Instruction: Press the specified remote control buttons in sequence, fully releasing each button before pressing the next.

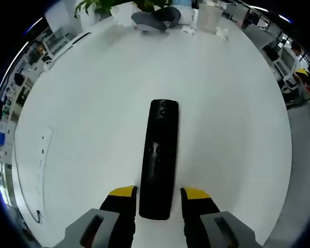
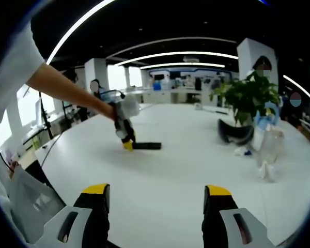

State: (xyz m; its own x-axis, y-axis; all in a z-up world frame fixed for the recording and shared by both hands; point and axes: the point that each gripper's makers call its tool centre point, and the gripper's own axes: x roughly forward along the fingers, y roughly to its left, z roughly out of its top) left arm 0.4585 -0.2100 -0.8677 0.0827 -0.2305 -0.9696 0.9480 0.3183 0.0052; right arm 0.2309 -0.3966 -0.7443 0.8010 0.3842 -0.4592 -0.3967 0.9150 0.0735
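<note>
A long black remote (image 1: 160, 155) lies flat on the white table (image 1: 82, 103), pointing away from me. My left gripper (image 1: 159, 192) is open, its yellow-tipped jaws straddling the remote's near end with a thin strip of table showing on the right side. In the right gripper view the remote (image 2: 146, 145) lies far off at mid-table, with the left gripper (image 2: 125, 137) tilted down onto its left end, held by a person's arm (image 2: 67, 90). My right gripper (image 2: 156, 191) hovers open over the near table, nothing between its fingers.
A potted plant (image 2: 245, 95), a dark rounded headset-like object (image 2: 235, 132) and a clear plastic bottle (image 2: 266, 147) stand at the table's right side. The same dark object (image 1: 155, 20) sits at the far edge. A white strip (image 1: 41, 165) lies at the left.
</note>
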